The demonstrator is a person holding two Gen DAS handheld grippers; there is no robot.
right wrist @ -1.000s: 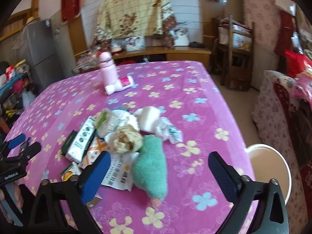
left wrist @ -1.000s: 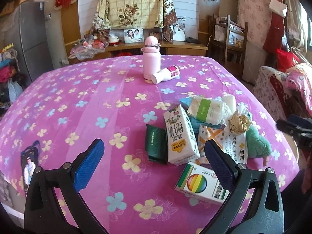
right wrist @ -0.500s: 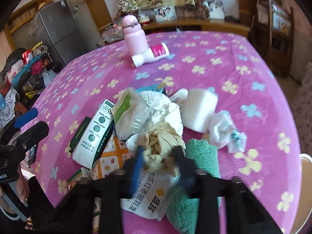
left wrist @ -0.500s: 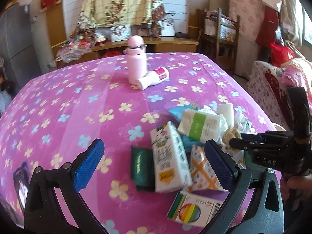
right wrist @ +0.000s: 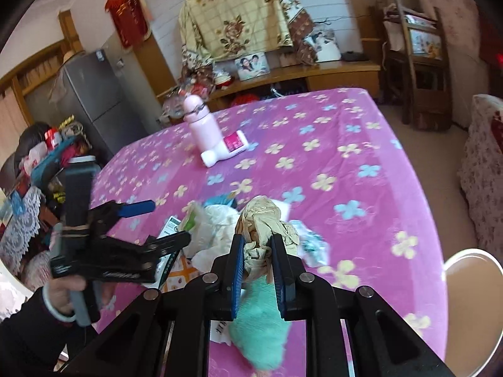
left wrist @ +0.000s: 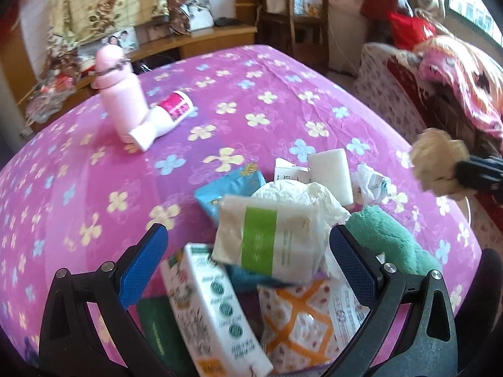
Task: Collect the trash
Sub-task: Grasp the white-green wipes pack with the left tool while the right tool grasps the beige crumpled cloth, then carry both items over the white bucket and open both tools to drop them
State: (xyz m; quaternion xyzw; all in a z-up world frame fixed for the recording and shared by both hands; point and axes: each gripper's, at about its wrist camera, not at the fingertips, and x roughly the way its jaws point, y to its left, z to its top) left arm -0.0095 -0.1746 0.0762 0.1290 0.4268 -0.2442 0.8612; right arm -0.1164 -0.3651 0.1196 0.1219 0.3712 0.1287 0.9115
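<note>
A heap of trash lies on the pink flowered tablecloth [left wrist: 267,100]. My right gripper [right wrist: 256,245] is shut on a crumpled tan paper ball [right wrist: 261,220] and holds it above the heap; the ball [left wrist: 437,160] also shows at the right in the left wrist view. My left gripper [left wrist: 248,242] is open low over the heap. A white packet with a green band [left wrist: 267,242] lies between its blue pads [left wrist: 143,264], untouched. Around it lie a milk carton [left wrist: 213,311], an orange-patterned wrapper [left wrist: 298,323], a teal cloth [left wrist: 389,242] and a blue packet [left wrist: 226,185].
A pink bottle [left wrist: 121,94] stands at the far side of the table with a white tube [left wrist: 163,119] lying against it. A white-rimmed round container [right wrist: 471,282] sits off the table's right edge. A wooden chair [right wrist: 418,62] and a fridge [right wrist: 94,100] stand further back.
My right gripper closed on the tan paper ball and raised it off the heap. My left gripper moved in over the heap, still open.
</note>
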